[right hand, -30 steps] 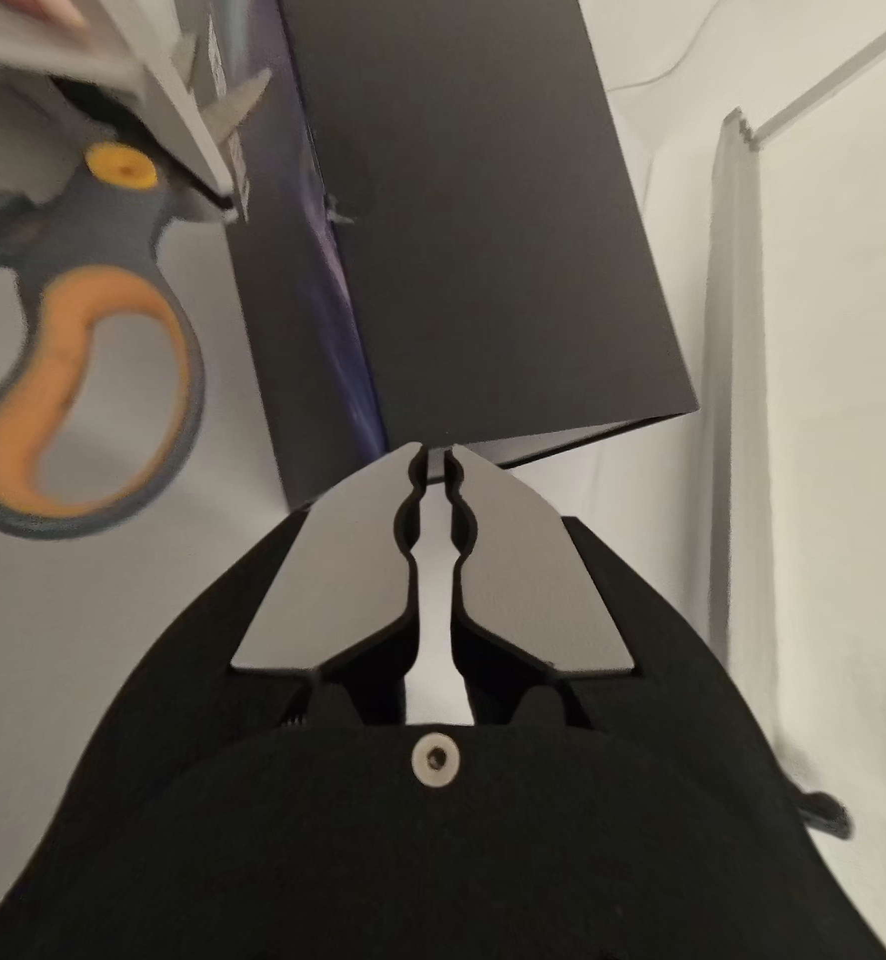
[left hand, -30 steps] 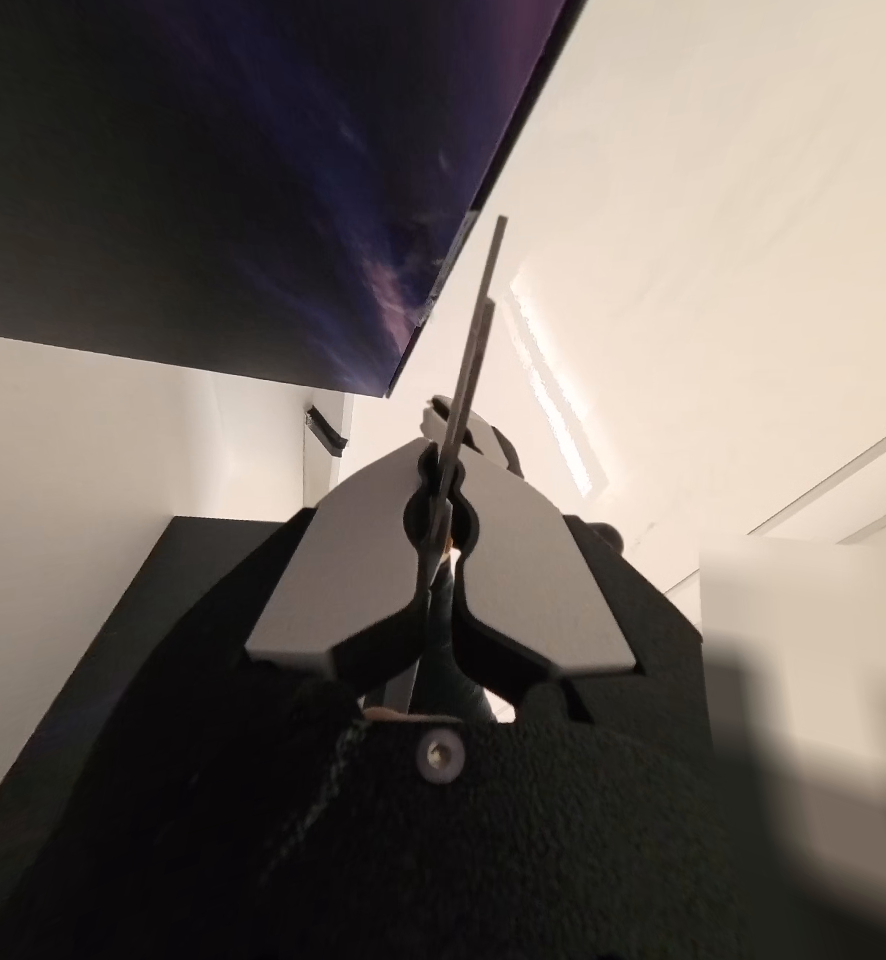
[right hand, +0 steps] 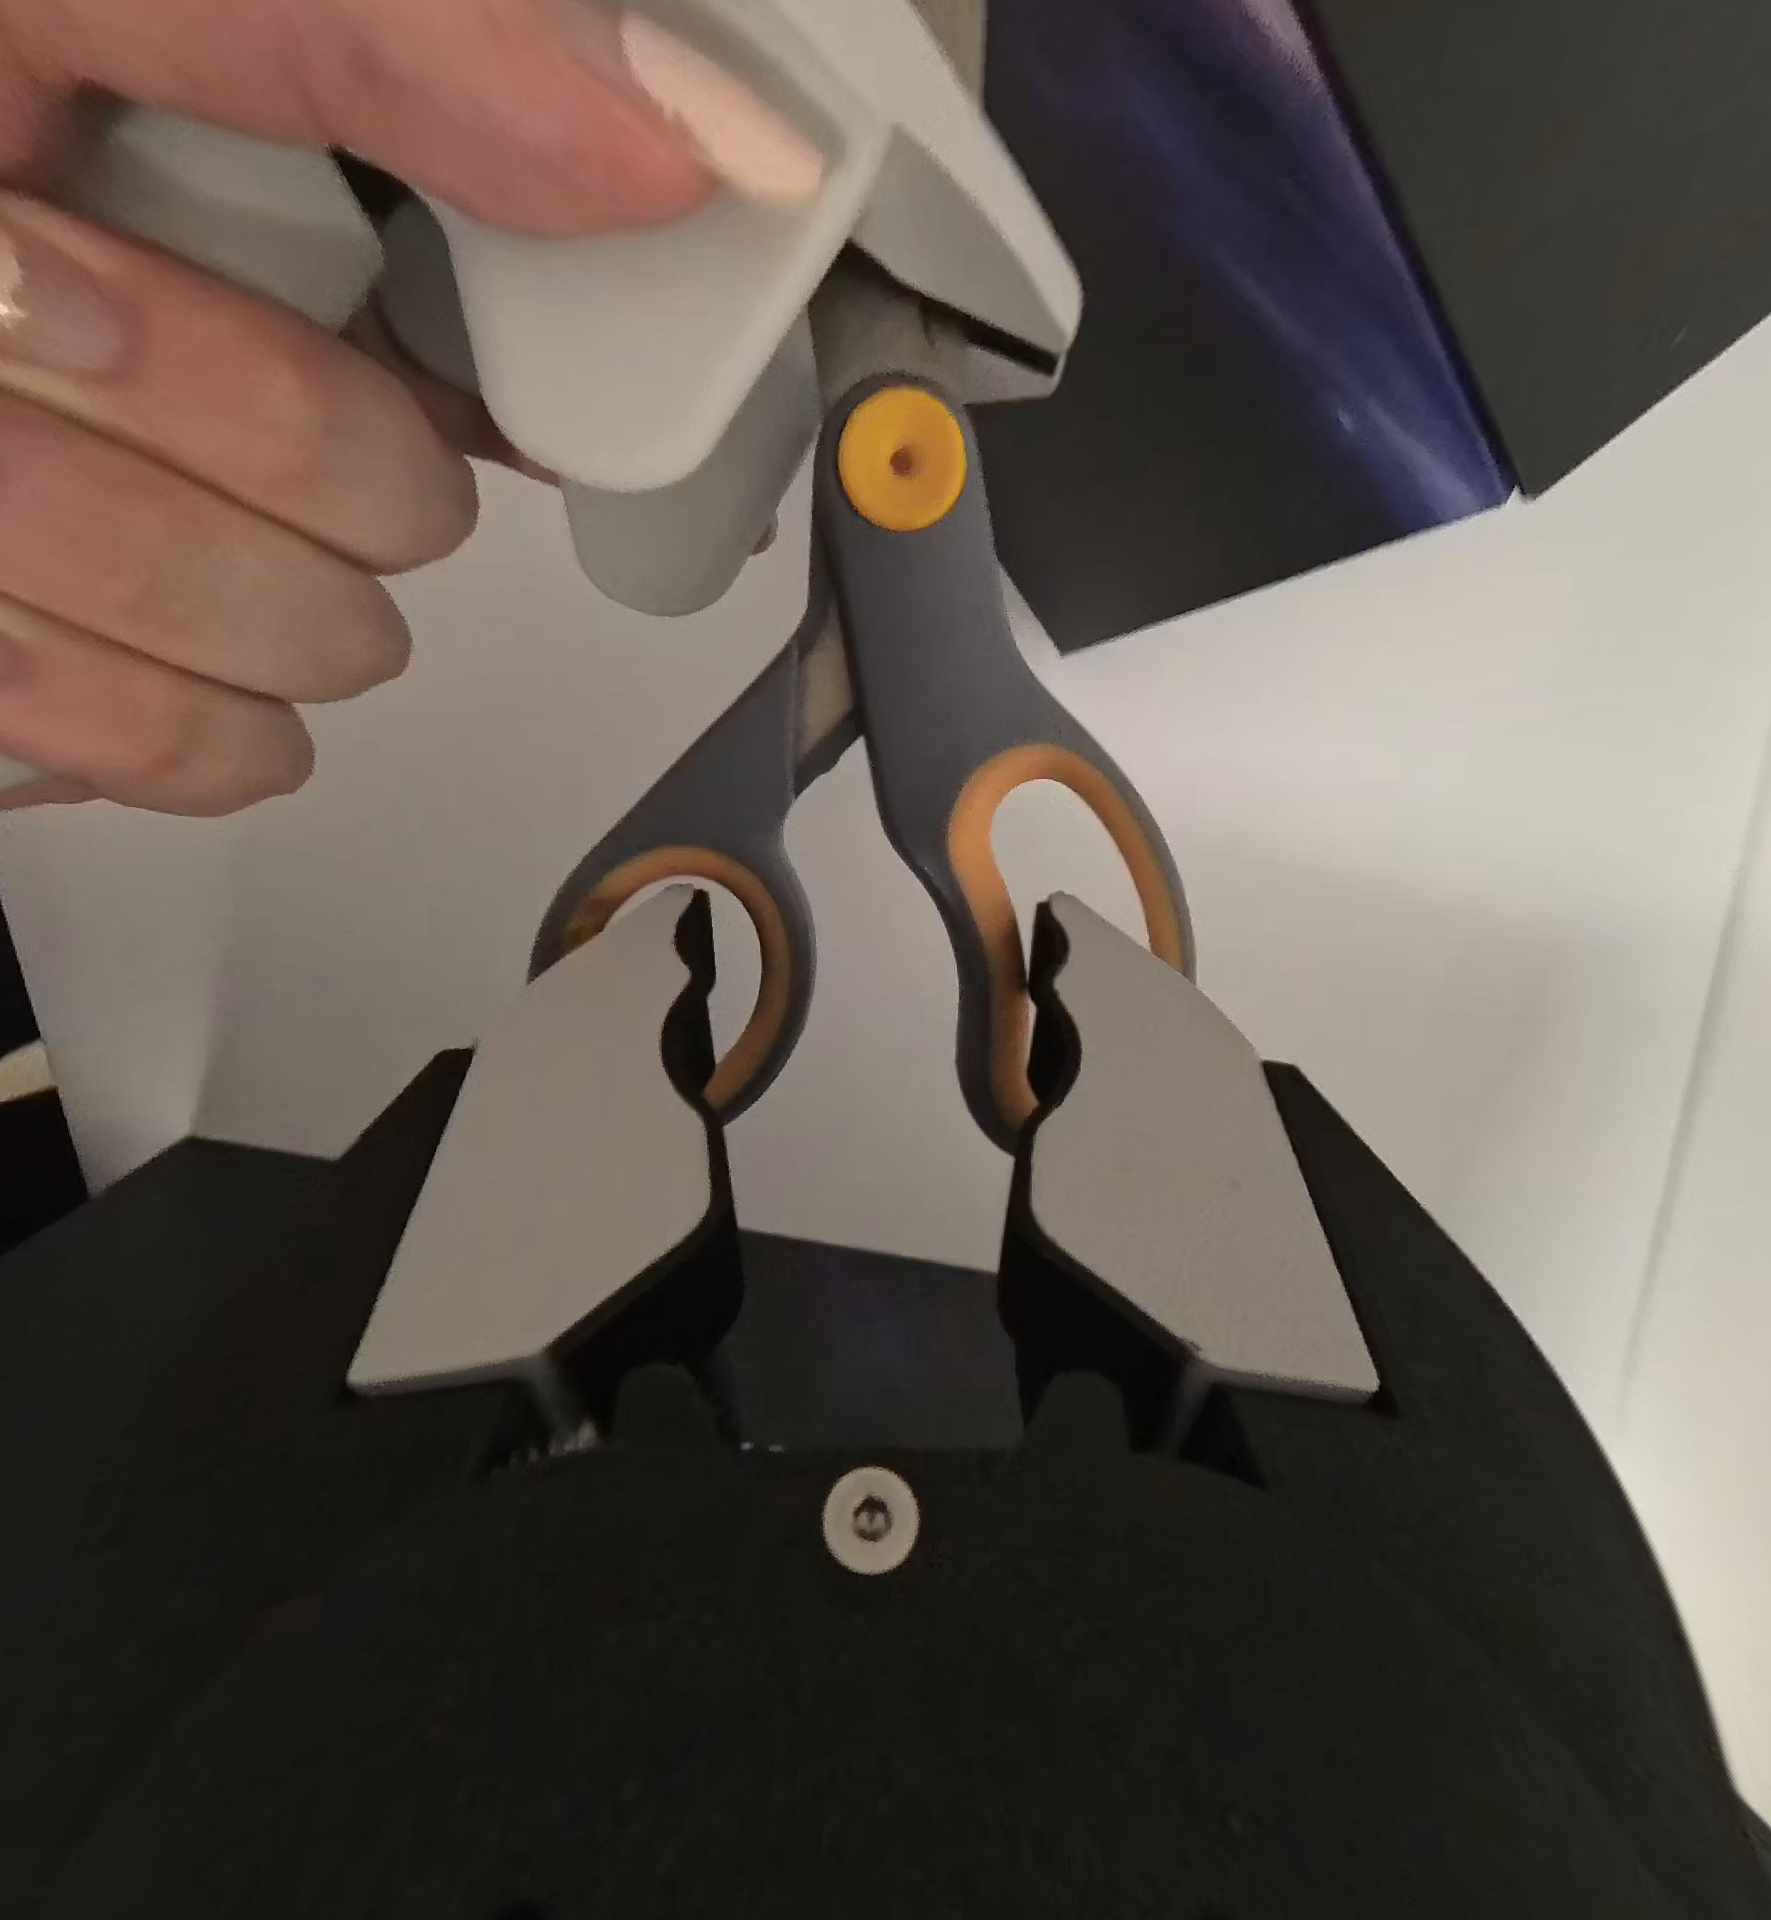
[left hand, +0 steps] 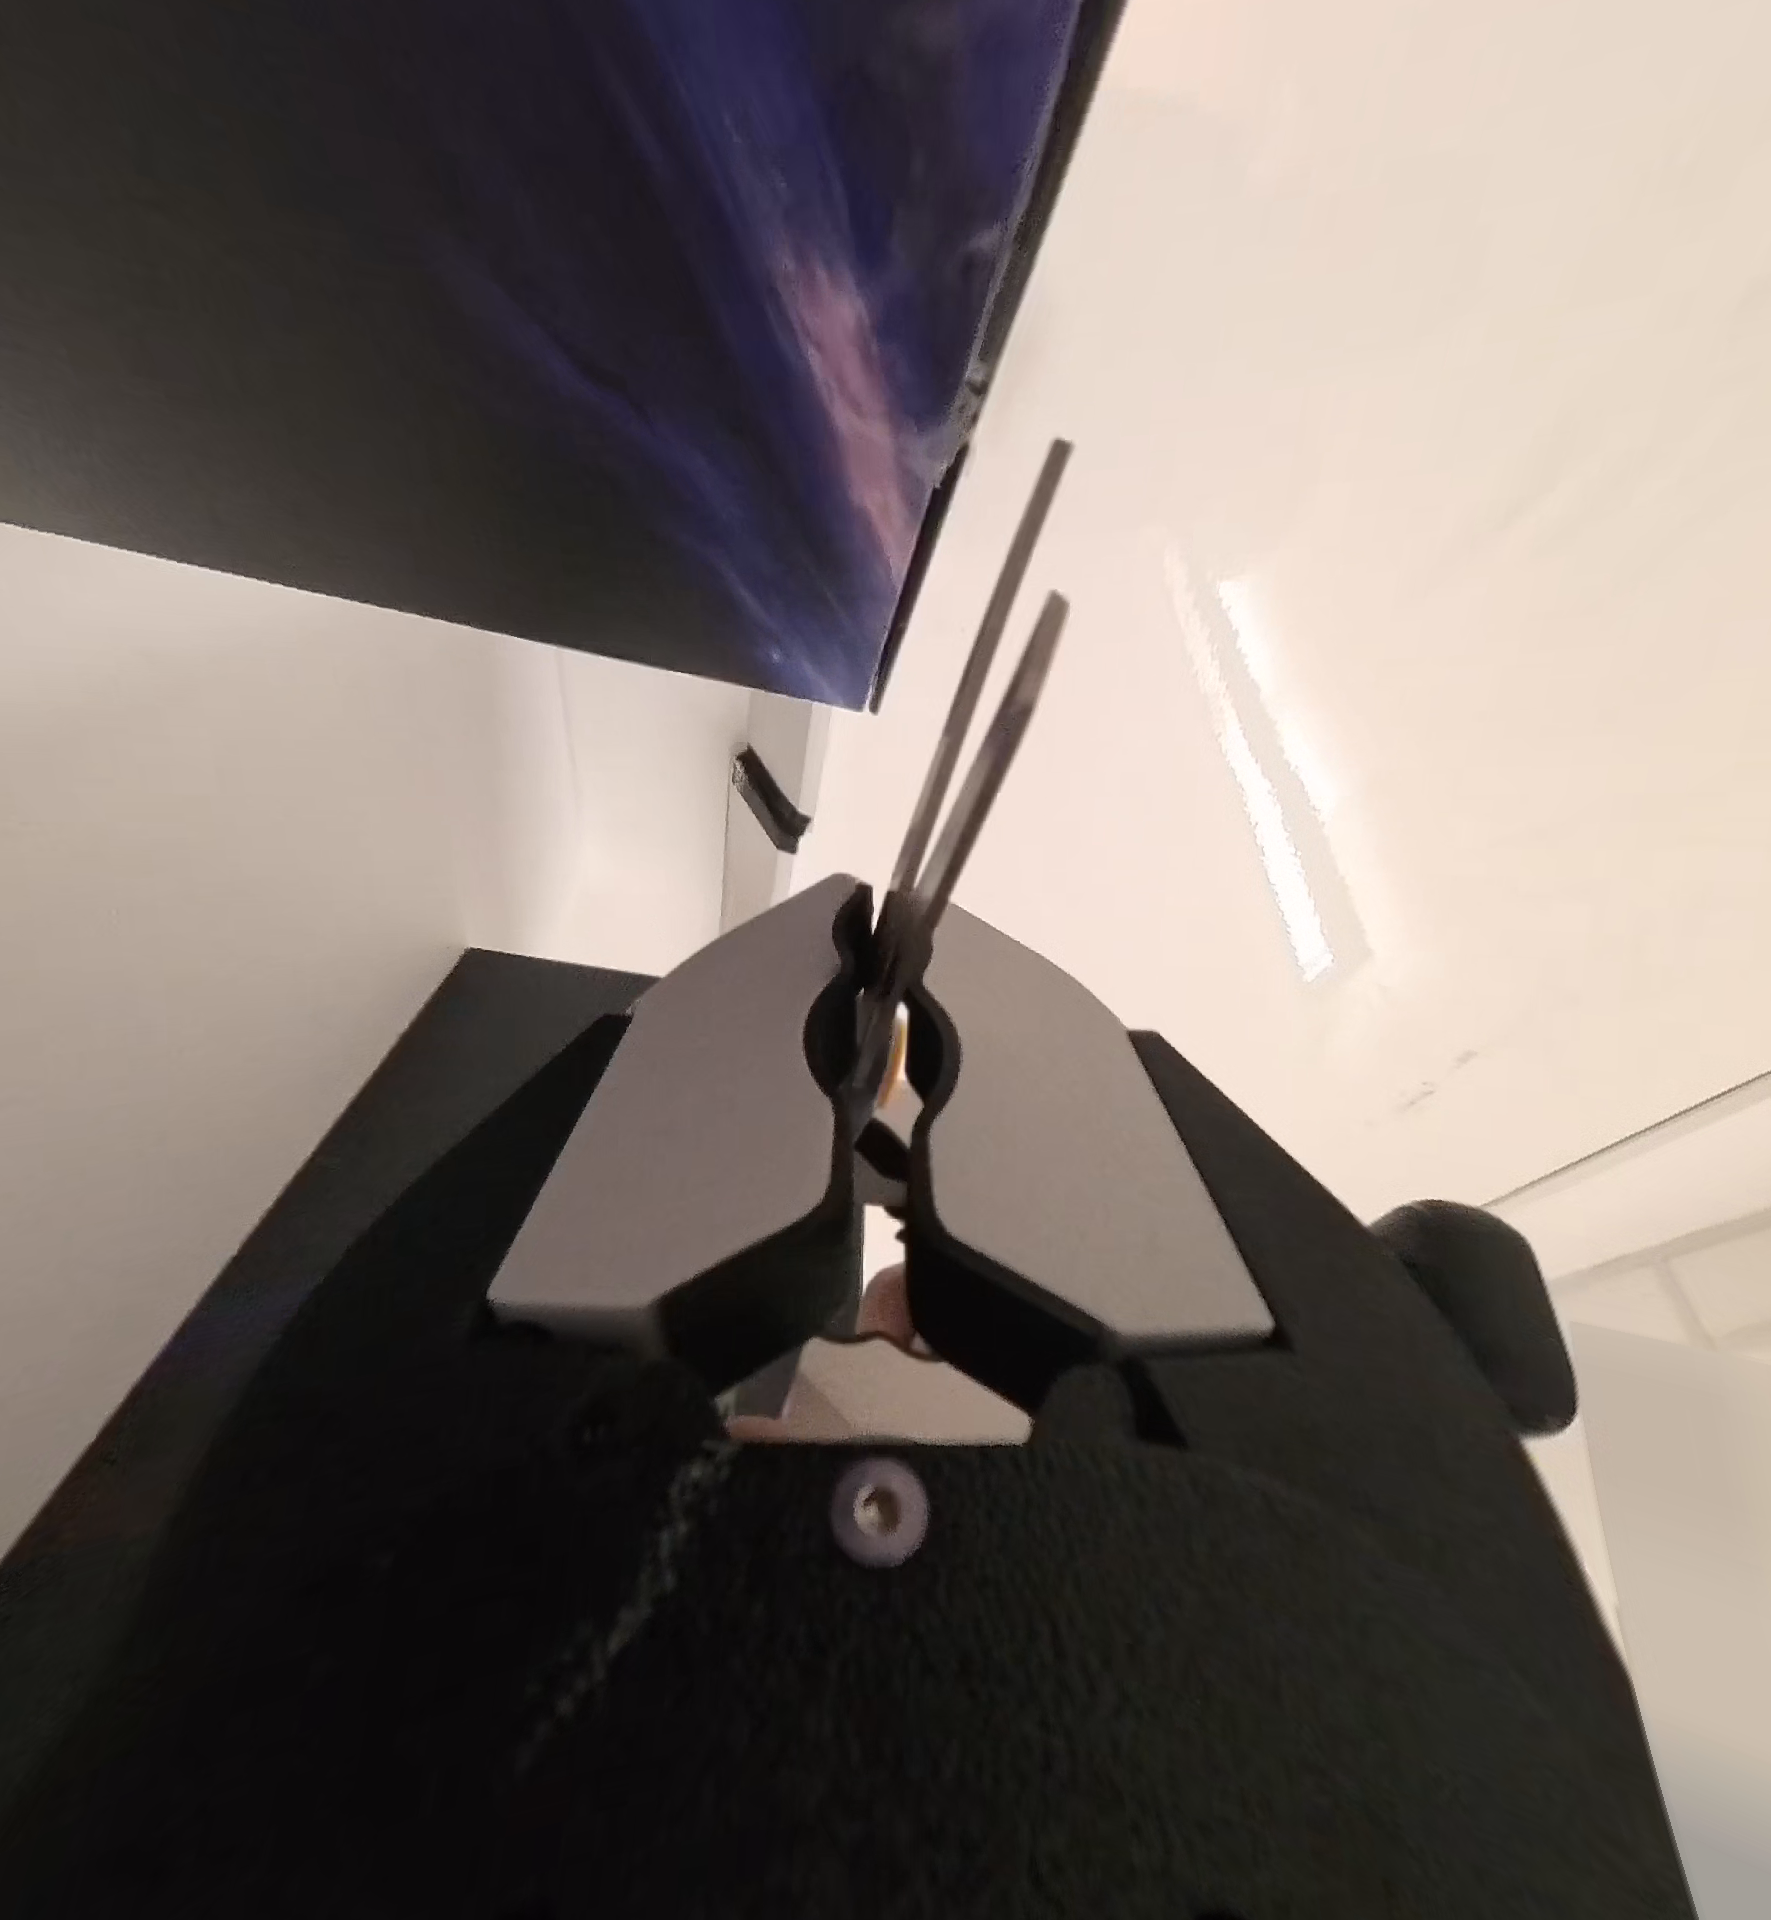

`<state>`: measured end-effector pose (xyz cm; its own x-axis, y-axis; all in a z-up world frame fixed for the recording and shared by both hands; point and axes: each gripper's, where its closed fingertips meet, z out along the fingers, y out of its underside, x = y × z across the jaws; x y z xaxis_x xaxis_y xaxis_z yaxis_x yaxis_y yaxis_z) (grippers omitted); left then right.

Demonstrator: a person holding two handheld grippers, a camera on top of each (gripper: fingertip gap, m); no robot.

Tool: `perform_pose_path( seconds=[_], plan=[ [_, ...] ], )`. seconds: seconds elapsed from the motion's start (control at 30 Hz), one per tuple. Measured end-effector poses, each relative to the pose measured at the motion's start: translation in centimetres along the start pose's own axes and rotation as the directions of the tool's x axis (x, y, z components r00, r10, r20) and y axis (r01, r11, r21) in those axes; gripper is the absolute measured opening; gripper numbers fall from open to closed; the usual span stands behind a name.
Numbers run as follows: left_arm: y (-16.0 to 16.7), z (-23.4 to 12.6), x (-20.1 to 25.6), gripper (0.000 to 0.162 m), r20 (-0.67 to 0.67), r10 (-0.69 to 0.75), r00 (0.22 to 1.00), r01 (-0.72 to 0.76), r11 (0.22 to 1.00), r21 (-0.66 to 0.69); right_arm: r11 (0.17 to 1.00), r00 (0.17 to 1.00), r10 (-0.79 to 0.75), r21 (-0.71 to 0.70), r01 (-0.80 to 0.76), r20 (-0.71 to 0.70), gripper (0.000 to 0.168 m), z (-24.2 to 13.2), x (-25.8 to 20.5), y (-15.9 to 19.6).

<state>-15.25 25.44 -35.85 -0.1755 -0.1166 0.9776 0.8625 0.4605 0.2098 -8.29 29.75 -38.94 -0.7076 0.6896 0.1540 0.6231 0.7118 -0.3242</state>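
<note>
Grey scissors with orange-lined handles hang between both grippers. My left gripper is shut on them near the orange pivot. The two blades stick out past its tips, slightly parted. In the right wrist view a hand holds the left gripper above. My right gripper is open. Its fingertips overlap the two handle loops, with the inner handle arms between them. I cannot tell whether the fingers touch the handles.
A dark box with a blue-purple print fills the upper left, close to the blade tips, and also shows in the right wrist view. A black ledge lies lower left. White surfaces lie around.
My right gripper has opened and moved up to the scissors' handles, which now sit centred in front of it. The blades have parted a little in the left gripper's hold.
</note>
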Motion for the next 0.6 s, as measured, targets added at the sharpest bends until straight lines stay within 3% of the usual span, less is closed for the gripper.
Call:
perform_pose_path(
  seconds=[0.27,0.6],
  plan=[
    [0.4,2.0,0.4,0.002,-0.014,-0.069,0.997,0.069,0.997,-0.037,0.997,0.999,0.03,-0.074,-0.03,-0.013,0.059,-0.2,1.8,1.3],
    [-0.7,1.6,0.1,0.003,-0.041,-0.141,0.989,0.141,0.99,-0.001,0.987,0.996,-0.068,-0.147,0.058,-0.059,0.059,0.5,2.5,0.5]
  ],
)
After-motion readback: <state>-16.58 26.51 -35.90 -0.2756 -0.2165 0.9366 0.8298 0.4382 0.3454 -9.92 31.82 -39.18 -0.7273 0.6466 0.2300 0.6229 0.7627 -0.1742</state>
